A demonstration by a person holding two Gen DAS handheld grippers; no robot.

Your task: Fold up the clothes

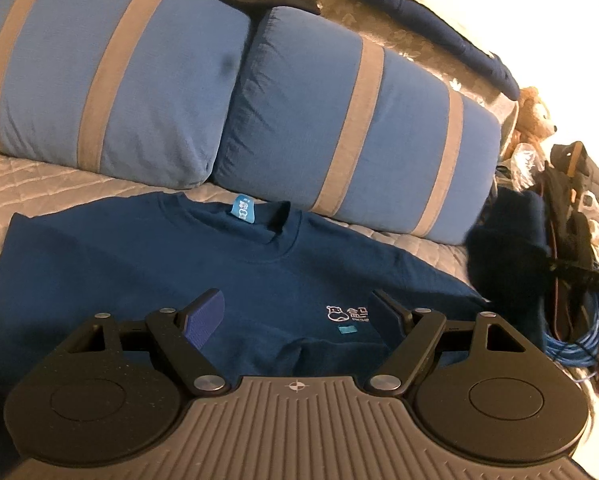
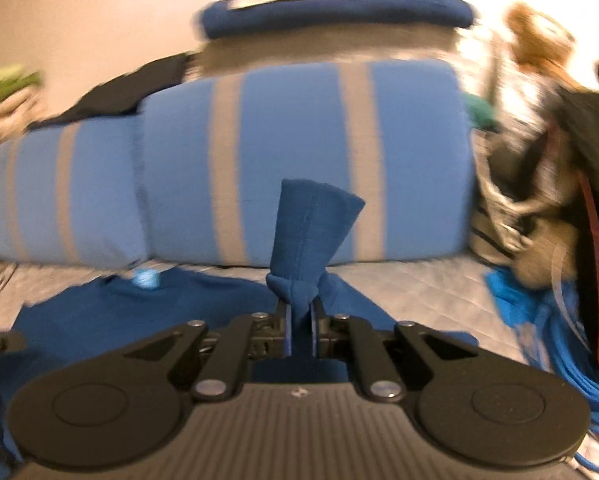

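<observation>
A: Where's the dark blue sweatshirt [image 1: 147, 264]?

B: Spread front up on the quilted grey bed cover [image 1: 39, 184], neck toward the two blue pillows with grey stripes [image 1: 339, 128]. The light blue neck label [image 1: 241, 209] shows inside the collar, and a small white logo [image 1: 345, 314] sits on the chest

A: And the left gripper [image 1: 297, 316]?

B: Jaws spread wide over the chest of the garment, nothing between them. One blue pad [image 1: 203, 320] stands left of the logo, the other just right of it

A: The right gripper [image 2: 299, 320]?

B: Clenched on a cuff of the sweatshirt's sleeve [image 2: 311, 232]. The fabric bunches between the pads and the cuff end sticks up above them, in front of the pillows. That view is blurred

A: Anything else around?

B: Another dark blue garment [image 1: 431, 28] lies along the ledge behind the pillows, a brown plush bear [image 1: 535, 112] sits at the far right, and a coil of blue cable [image 1: 571, 344] lies beside the bed
</observation>
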